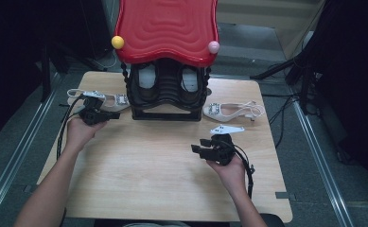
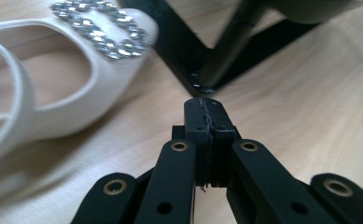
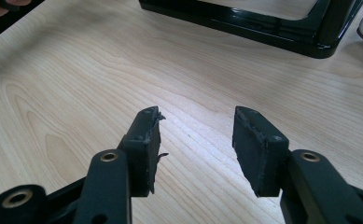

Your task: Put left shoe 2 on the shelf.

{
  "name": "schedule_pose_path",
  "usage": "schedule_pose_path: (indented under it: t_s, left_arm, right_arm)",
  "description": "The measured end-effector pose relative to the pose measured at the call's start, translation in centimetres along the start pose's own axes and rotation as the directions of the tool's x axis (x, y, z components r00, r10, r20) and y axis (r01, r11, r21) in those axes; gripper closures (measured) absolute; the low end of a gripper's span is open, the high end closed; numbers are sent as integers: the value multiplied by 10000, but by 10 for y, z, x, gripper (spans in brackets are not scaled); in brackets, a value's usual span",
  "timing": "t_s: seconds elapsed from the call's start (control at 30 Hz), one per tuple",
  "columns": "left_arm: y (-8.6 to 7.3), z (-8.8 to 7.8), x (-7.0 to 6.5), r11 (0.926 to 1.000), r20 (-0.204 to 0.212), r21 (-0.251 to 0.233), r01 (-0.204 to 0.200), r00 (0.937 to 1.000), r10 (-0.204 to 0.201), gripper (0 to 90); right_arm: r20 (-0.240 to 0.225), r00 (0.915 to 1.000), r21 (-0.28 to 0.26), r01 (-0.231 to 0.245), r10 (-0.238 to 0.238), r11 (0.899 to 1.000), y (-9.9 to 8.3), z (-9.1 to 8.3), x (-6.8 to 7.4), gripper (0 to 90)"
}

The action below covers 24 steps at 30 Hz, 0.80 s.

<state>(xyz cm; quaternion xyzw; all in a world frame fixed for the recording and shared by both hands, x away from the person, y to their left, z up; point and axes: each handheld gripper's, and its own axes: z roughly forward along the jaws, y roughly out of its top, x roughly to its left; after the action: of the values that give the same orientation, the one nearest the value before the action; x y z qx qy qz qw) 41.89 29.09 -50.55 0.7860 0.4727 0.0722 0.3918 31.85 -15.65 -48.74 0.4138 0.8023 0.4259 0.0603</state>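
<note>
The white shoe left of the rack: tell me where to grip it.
Probably the white shoe's side wall just behind the jewelled buckle, coming from above with one jaw inside the opening. The rim there looks thin and firm. The left gripper must open first.

red rack top (image 1: 166, 29): no lettering, only a wavy moulded pattern
black rack frame (image 1: 166, 101): no brand or label readable
white sandal on the left (image 2: 76, 84): a rhinestone buckle (image 2: 100, 32), no words or size mark legible (the insole is in view but blank as far as can be told)
white sandal on the right (image 1: 232, 110): nothing readable
wooden table (image 3: 76, 84): bare grain, no sticker or number
gripper pads (image 3: 147, 140): no markings legible
</note>
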Motion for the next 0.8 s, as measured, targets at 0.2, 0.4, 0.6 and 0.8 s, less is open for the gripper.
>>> schedule_pose_path:
  t_s: [0.2,0.4,0.6,0.8]
  left_arm:
    - [4,13,15,10000,-365,19,-42,9993,43,900]
    - [3,25,24,9997,-561,103,211,9982,-205,900]
    - [1,26,30,9989,-637,-117,453,9969,-459,900]
    - [8,32,30,9992,-810,-89,387,9959,-393,900]
  right_arm:
    - [332,9994,-123,106,-102,9999,0,-1,2,538]
    - [358,9994,-194,46,-39,9998,0,-1,2,538]
    - [392,9992,-190,-18,25,9998,-3,0,4,537]
    - [461,9988,-207,-154,163,9997,-8,-2,3,537]
